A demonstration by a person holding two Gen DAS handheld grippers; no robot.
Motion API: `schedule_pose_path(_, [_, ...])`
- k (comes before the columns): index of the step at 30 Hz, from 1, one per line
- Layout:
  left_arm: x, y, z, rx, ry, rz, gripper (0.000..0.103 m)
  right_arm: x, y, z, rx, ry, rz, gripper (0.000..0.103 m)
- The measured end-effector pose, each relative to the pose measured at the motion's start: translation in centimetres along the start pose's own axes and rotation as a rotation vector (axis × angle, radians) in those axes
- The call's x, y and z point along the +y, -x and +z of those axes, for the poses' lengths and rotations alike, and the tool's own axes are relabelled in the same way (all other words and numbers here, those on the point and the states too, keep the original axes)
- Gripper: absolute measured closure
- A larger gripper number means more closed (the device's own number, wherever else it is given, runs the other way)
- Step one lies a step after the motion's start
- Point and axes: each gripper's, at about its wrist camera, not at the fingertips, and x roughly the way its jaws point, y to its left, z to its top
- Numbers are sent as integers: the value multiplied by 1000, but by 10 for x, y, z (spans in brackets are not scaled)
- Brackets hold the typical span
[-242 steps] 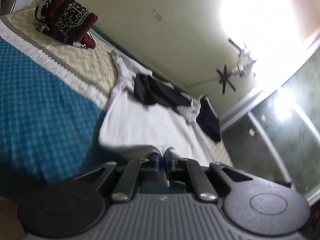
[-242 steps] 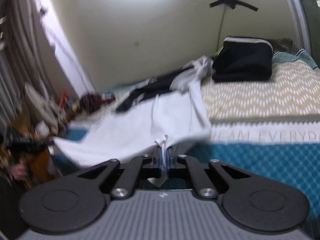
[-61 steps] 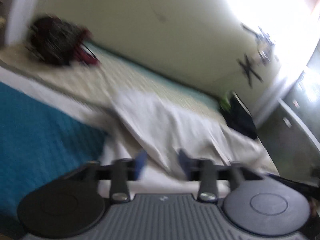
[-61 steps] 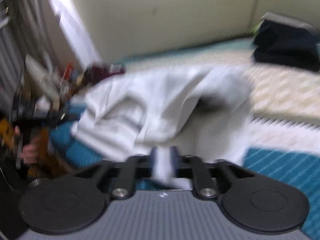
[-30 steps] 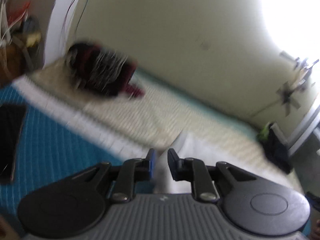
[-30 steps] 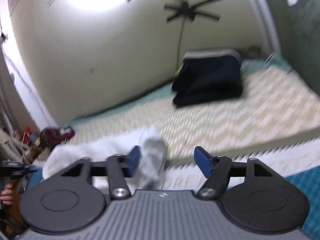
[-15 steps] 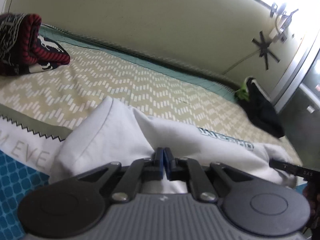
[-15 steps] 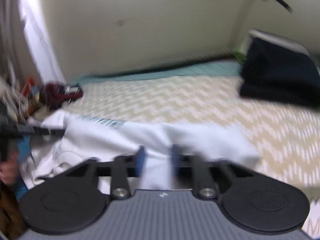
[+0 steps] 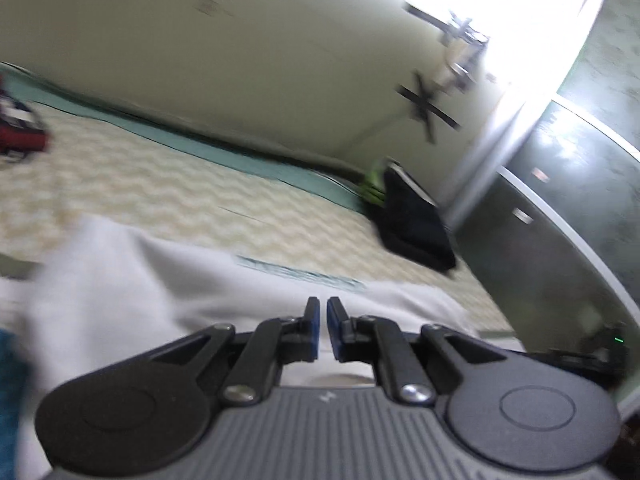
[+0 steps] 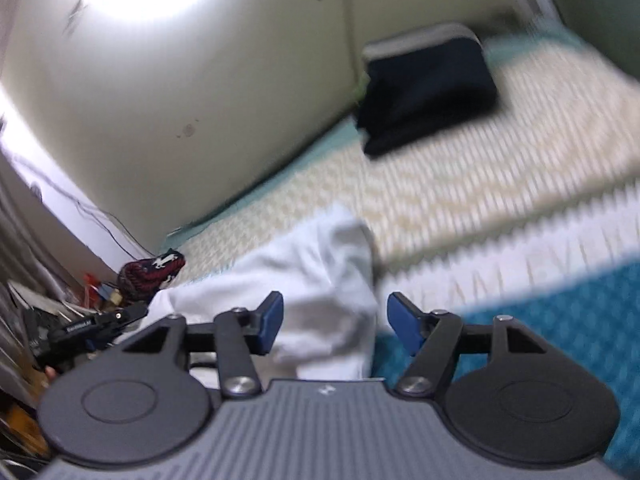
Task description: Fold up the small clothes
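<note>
A white garment [image 9: 168,280] lies folded in a band across the bed, with a teal print along its far edge. My left gripper [image 9: 322,320] hovers over its near edge, jaws a narrow gap apart with no cloth between them. In the right wrist view the same white garment [image 10: 320,264] ends in a bunched corner between my right gripper's [image 10: 334,318] wide-open jaws, which hold nothing. The left gripper [image 10: 100,322] shows at the left of that view.
The bed has a beige zigzag cover [image 9: 168,192] and a teal quilted part [image 10: 540,320]. A folded black pile [image 9: 412,224] sits at the far end by the wall, also in the right view [image 10: 428,84]. A red-black folded cloth [image 10: 152,270] lies at the other end.
My left gripper, shut on the white garment half a second ago, now shows a small gap and has moved right. My right gripper has opened wide and pulled back toward the garment's end.
</note>
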Motion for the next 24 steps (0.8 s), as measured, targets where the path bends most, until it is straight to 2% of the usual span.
schedule_pose_path(2, [-5, -19, -4, 42, -2, -22, 97, -1, -3, -4, 9, -17, -18, 40])
schedule_pose_path(5, [-3, -47, -14, 116, 16, -28, 97, 1, -22, -11, 42, -34, 9, 40])
schedule_pose_path(8, [6, -67, -31, 169, 31, 9, 97, 14, -38, -12, 16, -13, 13, 41])
schedule_pose_path(9, [7, -66, -34, 145, 34, -3, 98, 17, -42, -11, 20, -19, 17, 51])
schedule_pose_path(10, [8, -65, -35, 142, 36, -5, 98, 19, -49, -10, 43, -32, 22, 75])
schedule_pose_path(12, [8, -63, -34, 153, 48, 1, 98, 27, -60, -7, 82, -56, 46, 80])
schedule_pose_path(14, [7, -53, -34, 153, 29, 16, 97, 54, -55, 2, 66, 16, 81, 83])
schedule_pose_path(16, [5, -32, -28, 106, 4, 20, 97, 90, -45, 14, 34, 109, 135, 83])
schedule_pose_path(19, [14, 21, -15, -27, 33, -18, 97, 151, -43, 25, 38, 270, 221, 84])
schedule_pose_path(23, [45, 100, -11, -235, 113, 71, 85, 230, -83, 18, 133, 457, 301, 85])
schedule_pose_path(24, [52, 117, -14, -272, 133, 99, 85, 248, -99, 12, 170, 495, 322, 85])
